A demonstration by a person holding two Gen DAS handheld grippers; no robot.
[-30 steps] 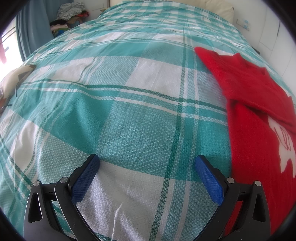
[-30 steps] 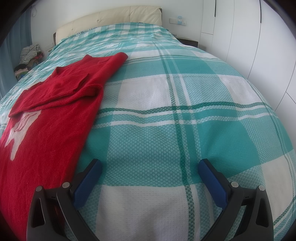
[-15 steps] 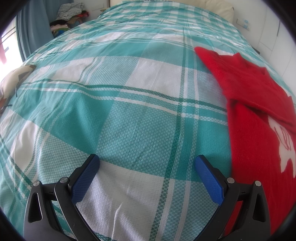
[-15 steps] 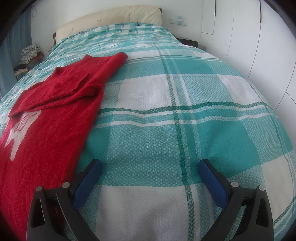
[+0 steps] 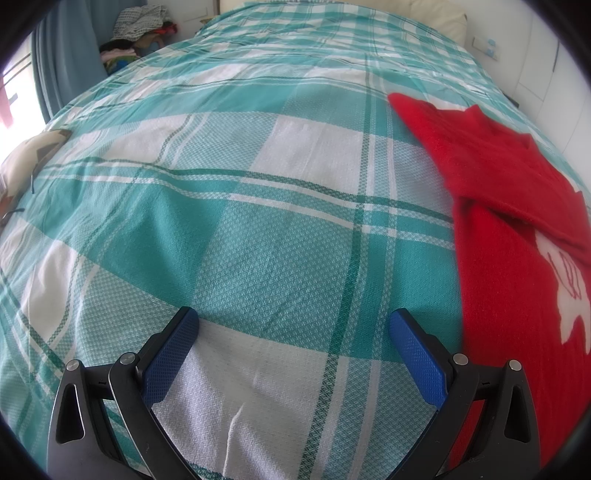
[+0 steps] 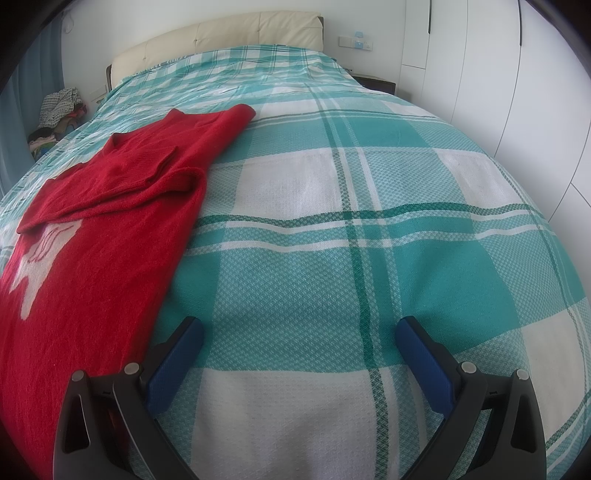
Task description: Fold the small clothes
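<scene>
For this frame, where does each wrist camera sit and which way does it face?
Left wrist: rides on the left claw, low over the bed, facing the headboard; both blue fingers show, spread wide; sweater at right.
Right wrist: rides on the right claw, low over the bed, facing the same way; both blue fingers show, spread wide; sweater at left.
Shared: the plaid bed, the red sweater lying between the claws, and a clothes pile by the far left wall.

I am working in a home bedroom: bed (image 6: 332, 229) under teal plaid cover, padded headboard (image 6: 221, 40) at 12 o'clock, white wardrobe doors (image 6: 480, 74) at 2 o'clock.
</scene>
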